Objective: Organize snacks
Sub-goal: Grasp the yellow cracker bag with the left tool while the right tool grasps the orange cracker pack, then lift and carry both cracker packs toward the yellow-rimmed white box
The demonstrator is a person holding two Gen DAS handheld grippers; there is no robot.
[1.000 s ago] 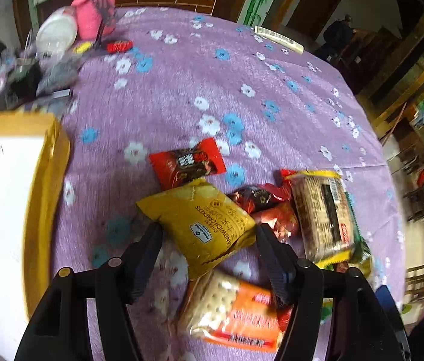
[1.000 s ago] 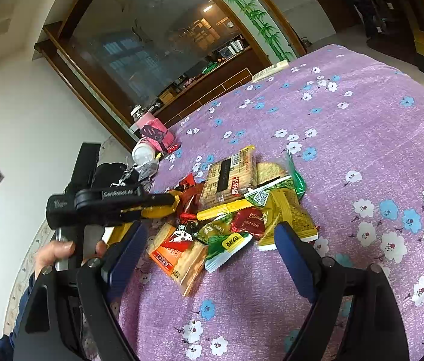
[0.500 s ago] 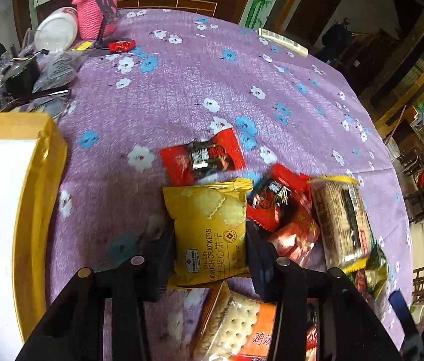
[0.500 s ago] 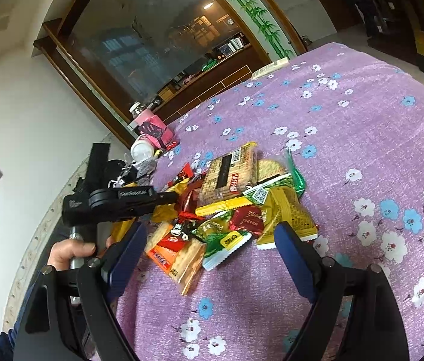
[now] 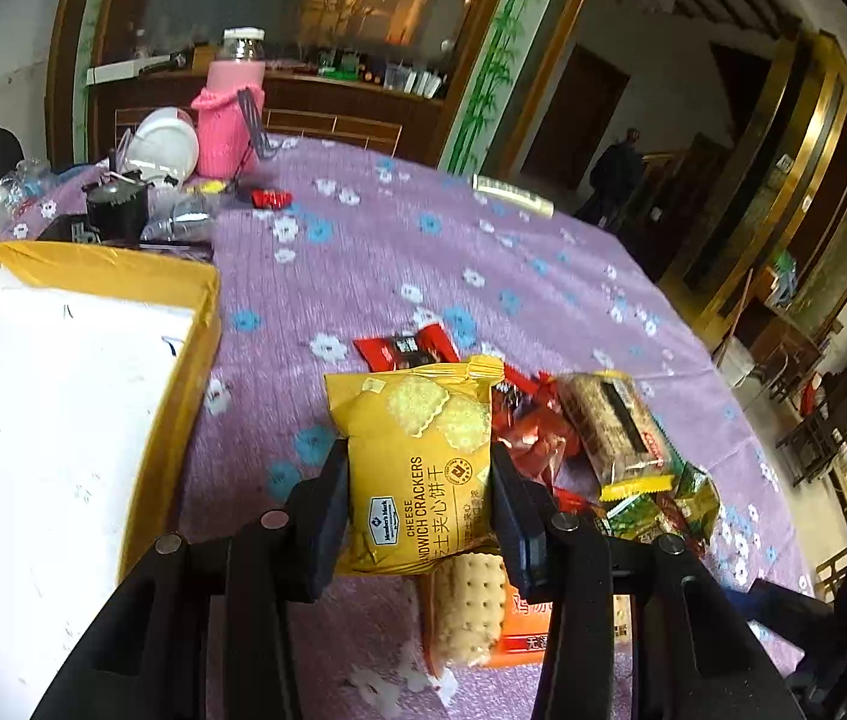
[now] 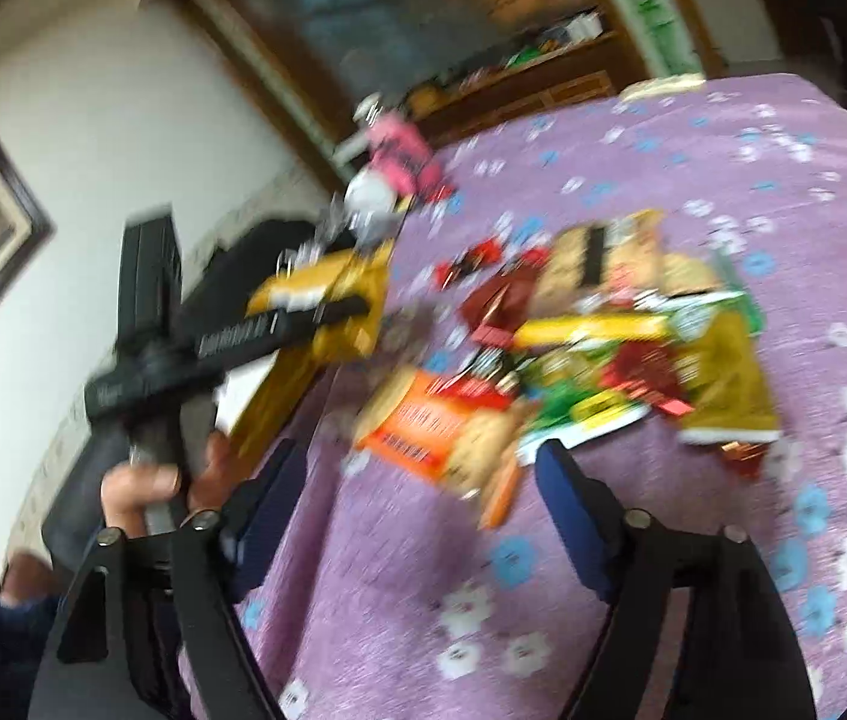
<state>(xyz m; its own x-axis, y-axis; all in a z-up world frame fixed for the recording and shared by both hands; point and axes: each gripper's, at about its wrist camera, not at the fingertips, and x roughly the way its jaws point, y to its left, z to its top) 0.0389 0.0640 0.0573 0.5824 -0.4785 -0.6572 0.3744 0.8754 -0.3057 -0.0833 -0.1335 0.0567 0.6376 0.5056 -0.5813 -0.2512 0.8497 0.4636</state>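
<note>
- Now that the left gripper (image 5: pixel 417 498) has closed its jaws from wide open onto the yellow cracker pack (image 5: pixel 420 468), the left wrist view shows both pads pressing the pack's sides and the pack lifted off the cloth (image 5: pixel 399 252), where a second ago it lay flat between spread fingers.
- From the held pack, the yellow box (image 5: pixel 93 270) with its white floor sits at nine to ten o'clock, well apart; the rest of the snack pile (image 5: pixel 615 450) lies at three o'clock, with a red bar (image 5: pixel 405 348) at twelve and an orange biscuit pack (image 5: pixel 483 606) at six.
- I judge the pick done and the carry to the box the step in hand.
- In the right wrist view, which is blurred, the left gripper (image 6: pixel 339 312) shows at ten o'clock from the pile (image 6: pixel 591 348), the pack (image 6: pixel 327 300) in its jaws and raised above the cloth (image 6: pixel 723 180), near the box (image 6: pixel 267 414).
- The right gripper (image 6: pixel 411 504) has just been narrowing its jaws, yet they stand fairly wide with nothing between them; the pile lies ahead at twelve to one o'clock.
- One snack is out of the heap; many remain.
</note>
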